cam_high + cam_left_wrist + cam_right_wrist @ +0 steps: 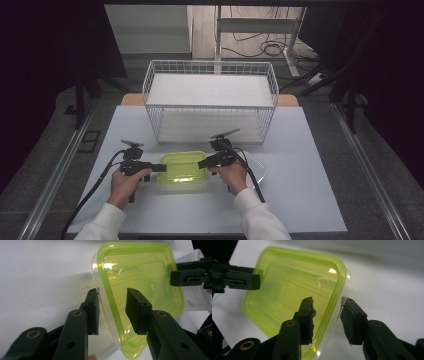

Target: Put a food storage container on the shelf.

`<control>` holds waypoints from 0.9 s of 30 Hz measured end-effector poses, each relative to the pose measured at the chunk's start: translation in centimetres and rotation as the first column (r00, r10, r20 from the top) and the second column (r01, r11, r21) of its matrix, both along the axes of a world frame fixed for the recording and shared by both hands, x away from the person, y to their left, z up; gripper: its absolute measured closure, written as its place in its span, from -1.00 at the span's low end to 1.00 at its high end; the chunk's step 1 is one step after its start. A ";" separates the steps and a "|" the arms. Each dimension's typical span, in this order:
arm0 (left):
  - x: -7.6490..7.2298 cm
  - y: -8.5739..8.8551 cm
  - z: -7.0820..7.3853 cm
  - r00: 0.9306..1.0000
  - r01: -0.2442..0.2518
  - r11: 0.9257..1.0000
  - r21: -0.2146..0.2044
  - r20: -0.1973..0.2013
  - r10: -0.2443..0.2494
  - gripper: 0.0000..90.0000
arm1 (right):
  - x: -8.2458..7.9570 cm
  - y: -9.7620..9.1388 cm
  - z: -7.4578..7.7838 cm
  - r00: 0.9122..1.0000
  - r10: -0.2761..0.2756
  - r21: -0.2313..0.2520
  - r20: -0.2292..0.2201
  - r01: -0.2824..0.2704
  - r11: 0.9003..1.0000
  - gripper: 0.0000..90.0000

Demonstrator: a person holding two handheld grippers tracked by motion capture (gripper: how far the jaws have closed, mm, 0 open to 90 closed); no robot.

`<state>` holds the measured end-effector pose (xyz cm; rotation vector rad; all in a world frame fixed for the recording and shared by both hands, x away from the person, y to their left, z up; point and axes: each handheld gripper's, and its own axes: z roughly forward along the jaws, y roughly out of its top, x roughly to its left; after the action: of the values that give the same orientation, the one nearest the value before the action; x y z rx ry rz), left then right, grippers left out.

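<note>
A clear plastic container with a yellow-green lid (182, 167) (140, 272) (294, 282) lies on the white table, between the person's two hands. My left gripper (161, 167) (112, 312) straddles its left rim, one jaw outside the clear wall and the other over the lid, with a gap still showing at the inner pad. My right gripper (202, 163) (327, 317) straddles the opposite rim the same way, its outer pad close against the clear wall. In each gripper view the other gripper's jaws reach in at the far edge of the lid.
A white wire basket (210, 106) stands behind the container at the back of the table (300, 200). A clear plastic piece (259, 167) lies just right of the container, under the right hand. Cables trail from both grippers toward the front edge.
</note>
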<state>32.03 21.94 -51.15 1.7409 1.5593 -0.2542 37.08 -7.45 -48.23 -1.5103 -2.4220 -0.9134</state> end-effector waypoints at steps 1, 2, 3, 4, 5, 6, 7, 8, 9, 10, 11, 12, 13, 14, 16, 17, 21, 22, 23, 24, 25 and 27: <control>-0.1 0.1 0.0 1.000 -0.001 1.000 0.003 0.000 0.001 0.49 | -0.1 -0.1 0.1 1.000 -0.006 0.020 -0.003 0.006 1.000 0.44; -0.1 0.1 0.0 1.000 -0.001 1.000 0.003 0.000 0.001 0.50 | -0.1 -0.1 0.1 1.000 -0.006 0.020 -0.003 0.006 1.000 0.44; -0.2 0.0 0.2 1.000 -0.004 1.000 0.002 0.005 0.004 0.52 | -0.1 -0.2 0.2 1.000 -0.009 0.033 -0.004 0.009 0.999 0.48; -0.2 0.0 0.2 1.000 -0.004 1.000 0.002 0.005 0.004 0.53 | -0.2 -0.3 0.2 1.000 -0.009 0.040 -0.007 0.009 0.999 0.51; -0.4 0.1 0.3 1.000 -0.001 1.000 -0.013 0.015 0.001 0.55 | -0.3 -0.4 0.3 1.000 -0.008 0.058 -0.011 0.008 0.998 0.53; -0.4 0.0 0.4 1.000 0.003 1.000 -0.020 0.019 -0.002 0.57 | -0.3 -0.5 0.3 1.000 -0.007 0.065 -0.010 0.007 0.998 0.55; -0.5 0.0 0.5 1.000 0.003 1.000 -0.027 0.023 -0.003 0.58 | -0.4 -0.5 0.3 1.000 -0.006 0.060 0.000 0.006 0.998 0.55; -0.5 0.0 0.5 1.000 0.003 1.000 -0.027 0.023 -0.003 0.58 | -0.5 -0.6 0.3 1.000 -0.006 0.058 0.005 0.006 0.998 0.56; -0.5 0.0 0.5 1.000 0.004 0.999 -0.033 0.027 -0.003 0.58 | -0.5 -0.6 0.3 1.000 -0.006 0.058 0.005 0.006 0.998 0.56; -0.6 0.0 0.6 0.999 0.005 0.999 -0.039 0.031 -0.004 0.61 | -0.6 -0.8 0.2 1.000 -0.009 0.066 0.009 0.009 0.998 0.57; -0.6 0.0 0.6 0.999 0.005 0.999 -0.039 0.031 -0.004 0.62 | -0.6 -0.8 0.2 1.000 -0.009 0.066 0.009 0.009 0.998 0.57; -0.7 0.0 0.7 0.999 0.008 0.999 -0.041 0.035 -0.006 0.62 | -0.6 -0.9 0.2 1.000 -0.010 0.071 0.009 0.009 0.997 0.57; -0.8 0.1 0.8 0.999 0.009 0.999 -0.048 0.042 -0.007 0.64 | -0.8 -1.0 0.3 1.000 -0.007 0.082 0.017 0.006 0.997 0.58; -0.9 0.2 1.0 0.999 0.009 0.998 -0.056 0.051 -0.006 0.65 | -0.8 -1.1 0.4 1.000 -0.005 0.085 0.024 0.003 0.996 0.58; -1.0 0.3 1.2 0.998 0.013 0.998 -0.058 0.056 -0.010 0.66 | -0.9 -1.1 0.5 1.000 -0.006 0.087 0.028 0.004 0.996 0.58; -1.0 0.3 1.3 0.998 0.011 0.998 -0.067 0.061 -0.007 0.67 | -1.0 -1.1 0.7 0.999 -0.001 0.092 0.036 -0.002 0.996 0.59; -1.4 0.3 1.8 0.997 0.013 0.997 -0.074 0.079 -0.007 0.68 | -1.2 -1.4 1.2 0.998 0.005 0.104 0.061 -0.011 0.995 0.60; -1.5 0.4 2.0 0.996 0.014 0.997 -0.078 0.087 -0.007 0.70 | -1.5 -1.4 1.5 0.997 0.009 0.102 0.080 -0.017 0.995 0.61; -1.5 0.4 2.0 0.996 0.014 0.997 -0.078 0.087 -0.007 0.71 | -1.5 -1.4 1.5 0.997 0.009 0.102 0.080 -0.017 0.995 0.61; -1.8 0.4 2.3 0.995 0.016 0.996 -0.085 0.100 -0.007 0.72 | -1.8 -1.5 1.8 0.995 0.014 0.105 0.099 -0.025 0.994 0.63; -1.9 0.5 2.5 0.994 0.017 0.996 -0.088 0.109 -0.008 0.73 | -1.8 -1.6 1.9 0.994 0.019 0.106 0.106 -0.030 0.994 0.63; -2.0 0.5 2.6 0.994 0.019 0.996 -0.091 0.112 -0.008 0.74 | -2.0 -1.7 2.1 0.993 0.020 0.113 0.115 -0.034 0.993 0.64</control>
<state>30.06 22.41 -48.59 1.6666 1.4345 -0.2279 35.12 -9.12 -46.10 -1.4191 -2.4134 -1.1414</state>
